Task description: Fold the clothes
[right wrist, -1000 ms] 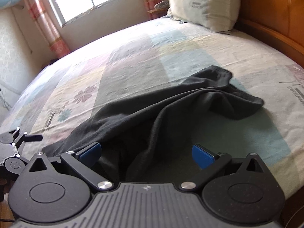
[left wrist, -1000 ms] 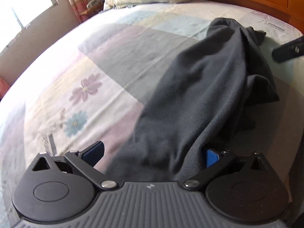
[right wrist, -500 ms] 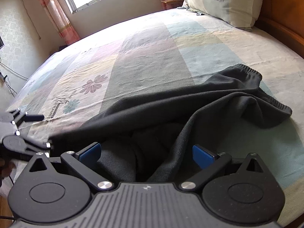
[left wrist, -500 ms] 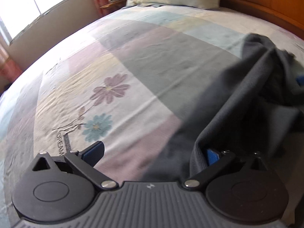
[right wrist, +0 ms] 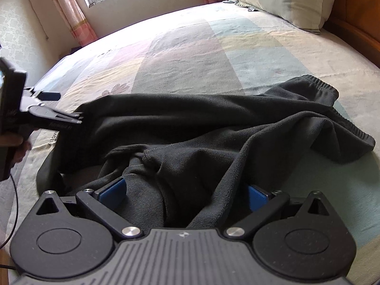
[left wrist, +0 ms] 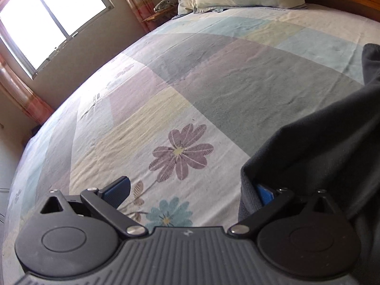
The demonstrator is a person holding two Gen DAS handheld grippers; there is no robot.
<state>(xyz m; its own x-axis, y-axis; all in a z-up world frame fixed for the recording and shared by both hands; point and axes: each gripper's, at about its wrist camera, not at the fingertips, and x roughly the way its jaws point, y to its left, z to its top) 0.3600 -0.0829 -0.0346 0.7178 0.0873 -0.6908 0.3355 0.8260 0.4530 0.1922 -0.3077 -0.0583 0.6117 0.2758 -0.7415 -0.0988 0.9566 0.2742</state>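
The dark garment (right wrist: pixel 213 137) lies bunched on the bed (right wrist: pixel 190 54). Both grippers are wide open: fabric sits between the right gripper's (right wrist: pixel 182 192) fingers, only draping the left gripper's (left wrist: pixel 190 190) right finger. Pulling now risks slipping, leaving wrinkles.

The dark garment (right wrist: pixel 213 128) is seen as soft, matt fleece-like cloth with a ribbed hem. The bed sheet (left wrist: pixel 213 76) is thin printed cotton-looking cloth, slightly wrinkled. Matt black ribbed plastic is seen on the right gripper (right wrist: pixel 182 193), with shiny metal rivets and blue rubbery-looking pads (right wrist: pixel 111 190). Glossy wood shows on the headboard (right wrist: pixel 356 7).
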